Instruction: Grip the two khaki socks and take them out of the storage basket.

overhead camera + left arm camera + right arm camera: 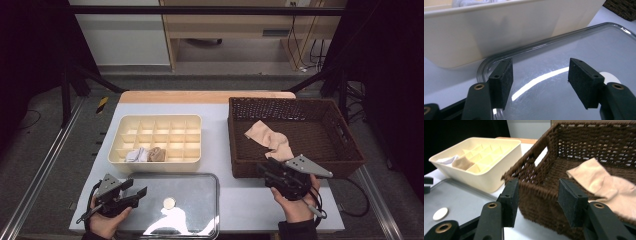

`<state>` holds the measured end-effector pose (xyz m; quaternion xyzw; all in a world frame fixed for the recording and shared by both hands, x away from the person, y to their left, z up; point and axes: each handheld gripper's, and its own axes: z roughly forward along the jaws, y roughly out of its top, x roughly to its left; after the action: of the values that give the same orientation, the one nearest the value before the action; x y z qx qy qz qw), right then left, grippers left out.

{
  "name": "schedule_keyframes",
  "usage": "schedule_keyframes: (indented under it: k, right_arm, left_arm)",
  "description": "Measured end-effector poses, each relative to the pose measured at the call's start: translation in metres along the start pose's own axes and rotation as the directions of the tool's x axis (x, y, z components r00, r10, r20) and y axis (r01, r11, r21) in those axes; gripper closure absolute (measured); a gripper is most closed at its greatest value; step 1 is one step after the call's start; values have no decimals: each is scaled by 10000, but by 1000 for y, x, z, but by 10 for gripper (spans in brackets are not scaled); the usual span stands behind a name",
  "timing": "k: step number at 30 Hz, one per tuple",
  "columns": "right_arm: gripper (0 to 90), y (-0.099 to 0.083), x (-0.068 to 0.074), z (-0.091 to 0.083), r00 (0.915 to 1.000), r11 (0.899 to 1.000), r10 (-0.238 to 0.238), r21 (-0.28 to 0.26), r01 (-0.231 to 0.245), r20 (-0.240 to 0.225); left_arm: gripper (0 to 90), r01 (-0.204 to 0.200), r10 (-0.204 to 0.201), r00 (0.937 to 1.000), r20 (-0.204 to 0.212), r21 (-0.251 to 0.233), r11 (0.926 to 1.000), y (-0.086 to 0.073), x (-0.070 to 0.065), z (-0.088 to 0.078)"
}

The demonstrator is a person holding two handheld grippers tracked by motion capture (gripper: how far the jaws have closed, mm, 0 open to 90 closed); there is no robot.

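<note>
The left gripper [134, 191] hovers over the near-left metal tray [200, 180], jaws spread and empty; the right gripper [265, 171] sits at the near rim of the wicker basket [345, 150], jaws apart around nothing; the beige sock [270, 137] lies inside the basket, just beyond it; the cream divided box [192, 120] stands far left.

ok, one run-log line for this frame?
left claw: open, over metal tray | right claw: open, at wicker basket rim | beige sock: in basket
</note>
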<state>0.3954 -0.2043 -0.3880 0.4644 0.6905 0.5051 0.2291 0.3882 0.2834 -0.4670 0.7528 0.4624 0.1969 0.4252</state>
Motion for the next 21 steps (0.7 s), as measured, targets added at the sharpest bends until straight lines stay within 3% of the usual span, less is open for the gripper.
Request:
schedule_keyframes:
  k: [11,21]
  right_arm:
    - [509,45,-17,9,9984,9993,-28,-376,50,571]
    - [504,75,-40,34,9955,9996,74,-270,-49,949]
  left_arm:
    - [347,57,-60,9995,-297,-103,9999,-2,1,0]
    - [361,75,-75,9993,-376,-17,10000,-3,3,2]
